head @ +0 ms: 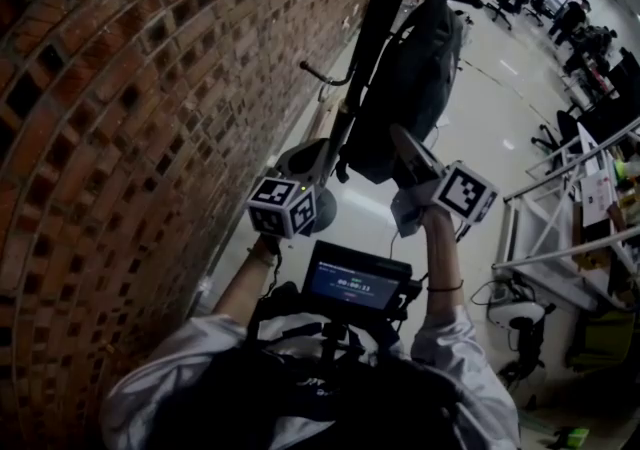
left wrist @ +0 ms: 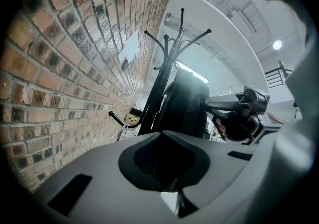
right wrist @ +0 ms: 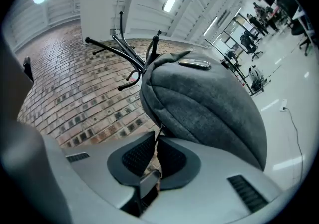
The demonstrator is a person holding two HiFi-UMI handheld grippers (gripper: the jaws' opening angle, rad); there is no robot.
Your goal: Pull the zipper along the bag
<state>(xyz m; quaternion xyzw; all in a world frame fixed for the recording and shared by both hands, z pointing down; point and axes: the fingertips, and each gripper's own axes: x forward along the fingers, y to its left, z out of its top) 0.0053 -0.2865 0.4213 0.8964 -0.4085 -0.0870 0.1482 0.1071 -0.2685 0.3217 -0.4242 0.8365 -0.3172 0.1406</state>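
A grey fabric backpack [right wrist: 209,113] hung from a tall black metal coat stand [right wrist: 119,44], on the side of the stand away from the red brick wall [head: 120,118]. The person stood facing the stand with both arms raised. The right hand-held gripper [right wrist: 155,141] was up against the lower edge of the backpack, on the open-room side of the stand. Its two dark pads stood a little apart, with brick showing through the narrow gap. A thin dark zip pull [right wrist: 160,133] ran down from the backpack's seam into the mouth of that gap, and I couldn't see the pads pressing on it. The left hand-held gripper [left wrist: 167,141] was held nearer the stand's pole, on the wall side. It pointed at the stand and the dark bulk of the backpack but stopped short of both. Its pads were together with nothing between them. A pale glossy floor [head: 480,108] stretched away beyond the stand.
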